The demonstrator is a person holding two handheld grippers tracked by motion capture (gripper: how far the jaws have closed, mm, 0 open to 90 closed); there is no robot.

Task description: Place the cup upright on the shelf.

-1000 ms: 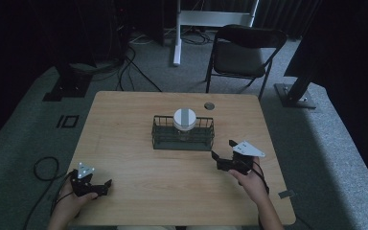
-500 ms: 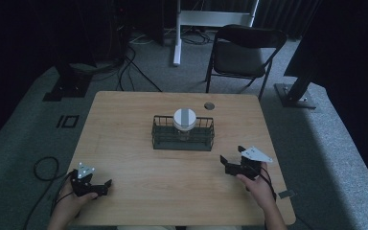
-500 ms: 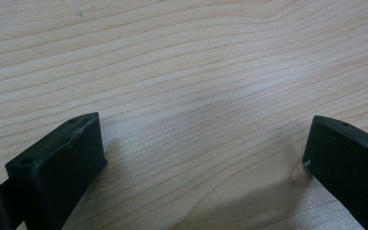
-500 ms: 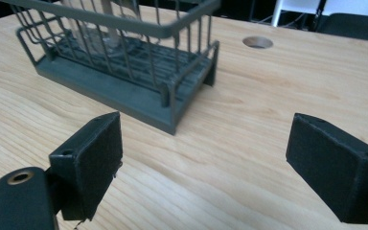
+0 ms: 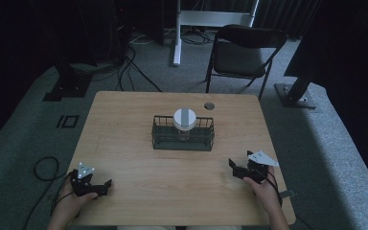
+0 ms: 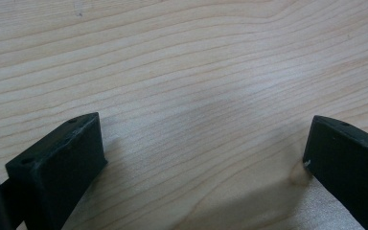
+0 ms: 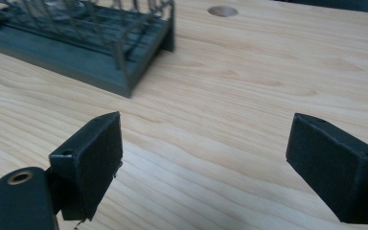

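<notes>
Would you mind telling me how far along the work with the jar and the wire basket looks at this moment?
Already done, it seems: the white-lidded glass jar stands inside the dark wire basket mid-table. In hand: nothing; the left gripper and right gripper rest at the near edge of the light wooden table, jaws open and empty, apart from the basket. What is left cannot be told; neither gripper reaches for anything.

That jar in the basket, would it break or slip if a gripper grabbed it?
The jar looks like clear glass, so probably breakable and a bit slippery. Its wide white lid may offer better grip. The wire basket likely stops tipping.
</notes>
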